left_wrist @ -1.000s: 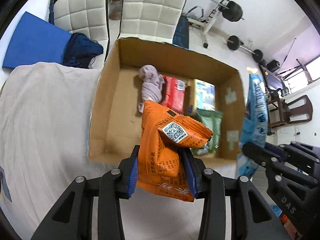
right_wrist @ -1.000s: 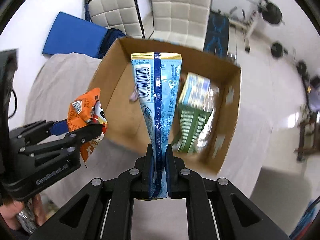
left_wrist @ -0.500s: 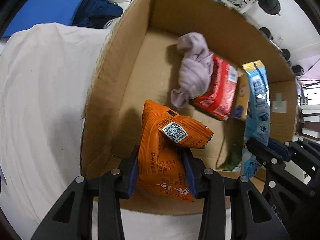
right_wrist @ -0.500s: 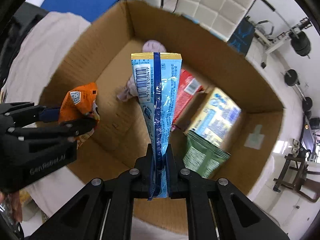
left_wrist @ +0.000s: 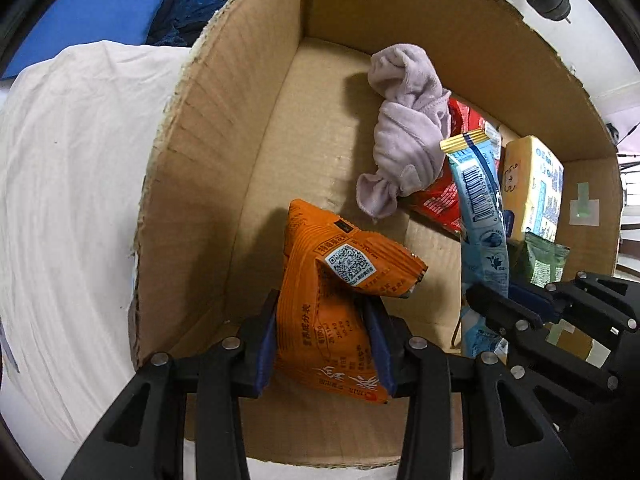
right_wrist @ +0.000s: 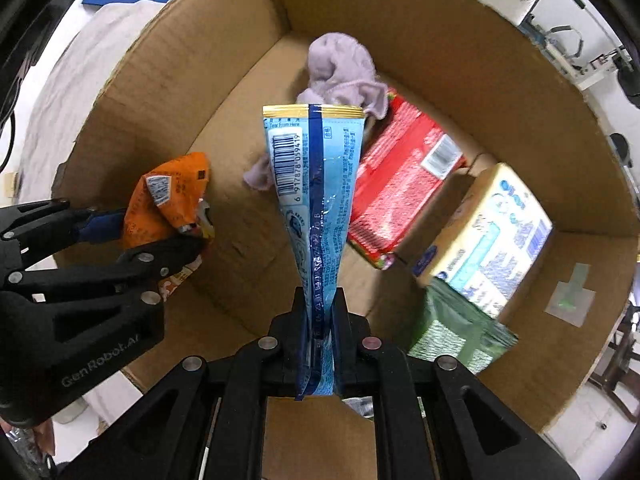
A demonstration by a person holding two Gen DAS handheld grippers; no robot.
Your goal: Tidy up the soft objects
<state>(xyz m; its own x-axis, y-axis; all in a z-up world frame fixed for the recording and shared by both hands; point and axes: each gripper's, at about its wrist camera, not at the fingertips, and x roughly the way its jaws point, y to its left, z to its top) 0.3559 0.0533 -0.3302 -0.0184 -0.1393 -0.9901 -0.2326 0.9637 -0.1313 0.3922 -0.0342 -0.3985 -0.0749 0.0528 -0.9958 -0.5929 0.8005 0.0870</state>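
Observation:
My left gripper (left_wrist: 324, 336) is shut on an orange snack packet (left_wrist: 340, 280) and holds it inside the cardboard box (left_wrist: 208, 128), near its left wall. My right gripper (right_wrist: 320, 316) is shut on a light blue packet (right_wrist: 316, 184), held upright over the box floor. The orange packet (right_wrist: 168, 204) and left gripper (right_wrist: 132, 236) show at the left of the right wrist view. The blue packet (left_wrist: 480, 216) and right gripper (left_wrist: 516, 300) show at the right of the left wrist view. A lilac cloth (left_wrist: 408, 136) lies in the box.
In the box lie a red packet (right_wrist: 400, 192), a yellow and blue pack (right_wrist: 492, 240) and a green packet (right_wrist: 456, 332). The box stands on a white sheet (left_wrist: 68, 200). A blue mat (left_wrist: 88, 16) and dark cloth (left_wrist: 184, 12) lie behind.
Both grippers have moved forward and down from above the box rim into the box, each still holding its packet.

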